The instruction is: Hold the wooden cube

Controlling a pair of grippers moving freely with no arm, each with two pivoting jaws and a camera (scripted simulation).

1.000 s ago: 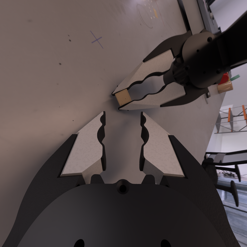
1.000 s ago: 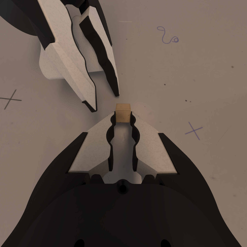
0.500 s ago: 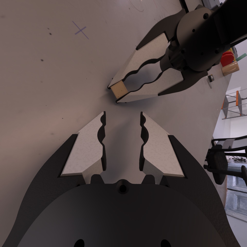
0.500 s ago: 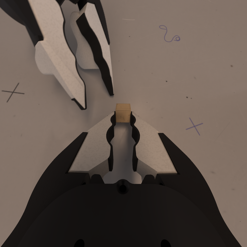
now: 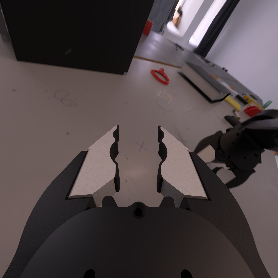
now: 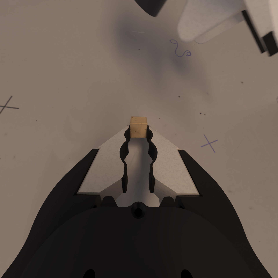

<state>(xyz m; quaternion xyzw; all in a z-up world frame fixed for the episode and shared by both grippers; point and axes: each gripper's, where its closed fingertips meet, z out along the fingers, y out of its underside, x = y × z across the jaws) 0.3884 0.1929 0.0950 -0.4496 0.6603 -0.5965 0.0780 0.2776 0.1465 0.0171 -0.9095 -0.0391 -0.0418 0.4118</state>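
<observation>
We keep the right hand-held gripper [image 6: 138, 130] clamped squarely on the cube [image 6: 138, 129] at its fingertips above the table [image 6: 60, 67], while the left hand-held gripper [image 5: 138, 129] hangs open, empty, clear.

Wooden cube [image 6: 138, 127] matt, speckled; table [image 6: 60, 60] smooth w/ scuffs.

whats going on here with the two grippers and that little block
The right gripper is shut on the wooden cube, pinching it at its fingertips above the table. The left gripper is open and empty, off to the side, pointing across the table rather than at the cube.
</observation>
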